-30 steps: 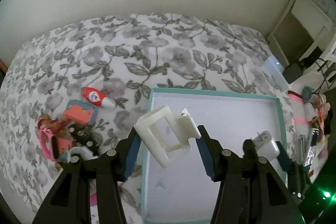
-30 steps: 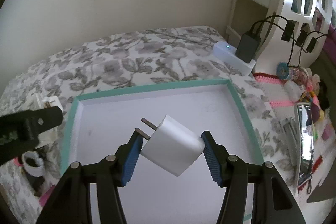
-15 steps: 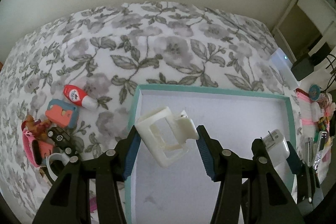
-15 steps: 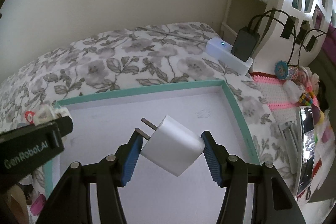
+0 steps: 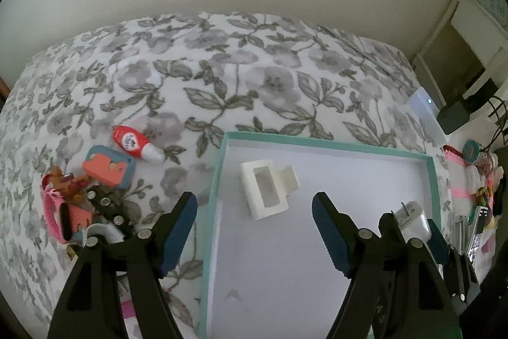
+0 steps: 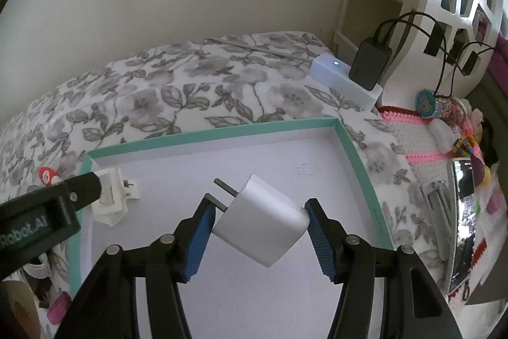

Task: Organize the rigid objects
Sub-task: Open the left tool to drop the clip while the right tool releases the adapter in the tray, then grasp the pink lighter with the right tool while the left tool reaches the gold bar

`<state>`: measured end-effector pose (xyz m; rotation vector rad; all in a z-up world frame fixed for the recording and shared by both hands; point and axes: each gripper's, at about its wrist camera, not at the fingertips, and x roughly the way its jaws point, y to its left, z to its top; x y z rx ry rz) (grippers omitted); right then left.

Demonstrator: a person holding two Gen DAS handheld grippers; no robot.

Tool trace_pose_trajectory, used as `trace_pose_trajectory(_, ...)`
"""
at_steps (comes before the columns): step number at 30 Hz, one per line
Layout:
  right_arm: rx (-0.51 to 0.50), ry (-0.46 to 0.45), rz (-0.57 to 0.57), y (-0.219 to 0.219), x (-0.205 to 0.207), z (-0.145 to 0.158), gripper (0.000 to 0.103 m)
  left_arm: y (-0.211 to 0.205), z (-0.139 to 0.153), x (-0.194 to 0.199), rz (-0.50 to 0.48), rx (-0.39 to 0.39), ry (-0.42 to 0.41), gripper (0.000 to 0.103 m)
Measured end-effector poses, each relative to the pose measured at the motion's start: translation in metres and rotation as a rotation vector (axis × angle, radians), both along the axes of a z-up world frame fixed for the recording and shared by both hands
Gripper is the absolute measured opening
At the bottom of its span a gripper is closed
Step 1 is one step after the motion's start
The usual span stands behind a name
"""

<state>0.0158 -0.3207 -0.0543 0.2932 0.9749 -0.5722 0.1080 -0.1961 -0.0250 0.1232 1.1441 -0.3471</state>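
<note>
Left of the tray (image 5: 432, 180), only the left view shows clutter; left jaws just opened wide, right jaws grip the charger (image 6: 263, 223).

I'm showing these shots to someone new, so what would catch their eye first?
Probably the white plug adapter pinched between the right gripper fingers, hanging over the teal-rimmed tray. Next, the white plastic clip lying in the tray's near left corner, with the left gripper open above it, its jaws having just widened. Colourful clutter sits on the floral bedspread left of the tray.
</note>
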Motion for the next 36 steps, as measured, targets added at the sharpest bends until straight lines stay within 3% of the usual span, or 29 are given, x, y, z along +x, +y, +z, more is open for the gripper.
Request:
trace_pose_trajectory(5,-0.028,-0.016,0.021,0.006,-0.002,0.009,0.071,0.011,0.007,-0.008,0.018,0.002,-0.031,0.077)
trace_pose_trajectory(9,-0.024,-0.029,0.031,0.011,-0.006,0.015,0.071,0.028,0.012,-0.016,0.051,-0.002,-0.054,0.078)
trace_pose_trajectory(12,-0.024,-0.030,0.041,0.016,-0.009,0.018,0.071,0.043,0.014,-0.020,0.096,0.005,-0.079,0.097)
trace_pose_trajectory(15,-0.016,-0.042,0.056,0.023,-0.015,0.021,0.073,0.063,0.014,-0.023,0.156,0.039,-0.097,0.097)
trace_pose_trajectory(17,-0.006,-0.052,0.058,0.027,-0.019,0.023,0.091,0.075,0.014,-0.025,0.181,0.029,-0.094,0.097)
trace_pose_trajectory(23,0.025,-0.070,0.060,0.036,-0.028,0.027,0.103,0.110,0.011,-0.033,0.250,0.004,-0.087,0.097)
trace_pose_trajectory(30,0.017,-0.097,0.087,0.053,-0.038,0.034,0.103,0.143,0.018,-0.045,0.306,-0.052,-0.130,0.098)
trace_pose_trajectory(36,0.015,-0.181,0.098,0.068,-0.046,0.050,0.103,0.168,0.027,-0.054,0.343,-0.106,-0.184,0.098)
